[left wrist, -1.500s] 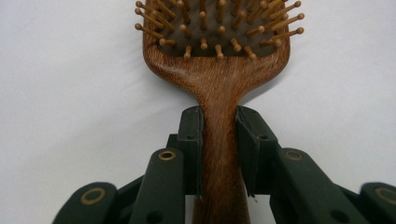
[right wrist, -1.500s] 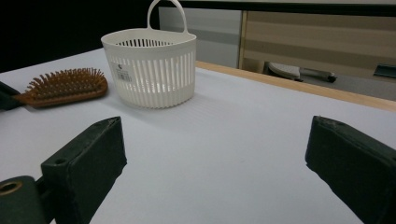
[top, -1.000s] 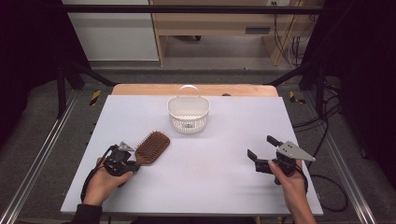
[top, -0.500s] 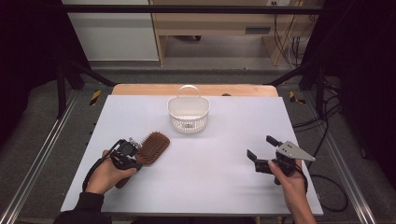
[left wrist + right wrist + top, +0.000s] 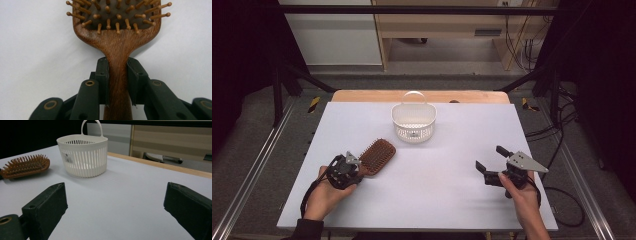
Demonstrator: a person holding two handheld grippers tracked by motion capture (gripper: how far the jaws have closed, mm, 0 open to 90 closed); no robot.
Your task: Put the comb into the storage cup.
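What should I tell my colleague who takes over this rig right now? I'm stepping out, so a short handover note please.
Left gripper: shut on the handle of the brown wooden paddle hairbrush, which lies bristles up on the white table.
Right gripper: open, holding nothing, low over the table's right side.
White slotted plastic basket with a loop handle: upright at the far middle, looks empty.
Done: brush gripped.
Left: probably lift it and place it in the basket.

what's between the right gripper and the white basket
Nothing: in the right gripper view, bare white table runs from the open right gripper up to the white basket. The wooden hairbrush lies off to the side.
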